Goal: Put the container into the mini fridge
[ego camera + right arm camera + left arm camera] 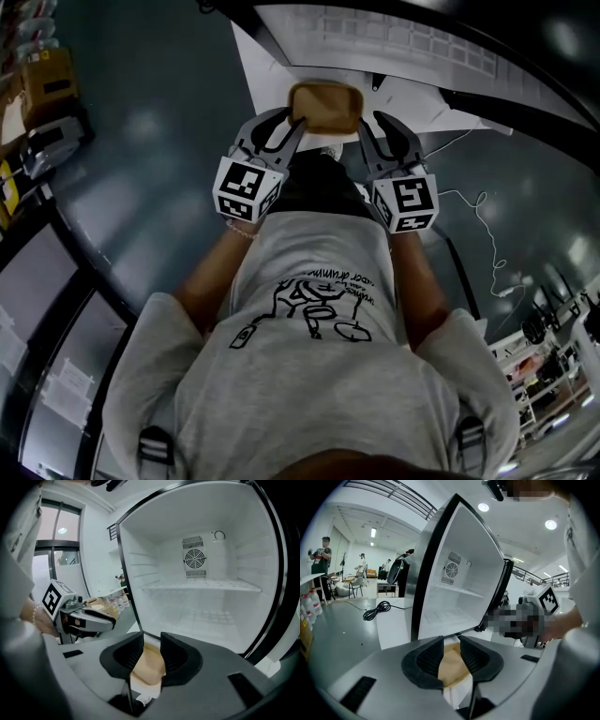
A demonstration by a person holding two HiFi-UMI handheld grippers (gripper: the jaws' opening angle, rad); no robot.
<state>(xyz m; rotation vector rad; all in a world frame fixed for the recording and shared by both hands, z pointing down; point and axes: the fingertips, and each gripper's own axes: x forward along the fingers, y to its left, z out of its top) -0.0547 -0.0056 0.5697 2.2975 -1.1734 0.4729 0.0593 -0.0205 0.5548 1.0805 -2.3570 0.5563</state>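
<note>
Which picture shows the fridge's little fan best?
The right gripper view: the fan faces the camera on the back wall. The left gripper view shows it slanted and smaller. The head view doesn't show it.

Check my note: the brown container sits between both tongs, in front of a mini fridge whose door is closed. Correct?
No: the mini fridge stands open, not closed; the right gripper view looks straight into its white interior. The brown container does sit between the left tongs and the right tongs.

Mini fridge (154,536) stood open ahead, lower bay free for entry; the shelf (201,587) barred the cavity at mid-height.
</note>
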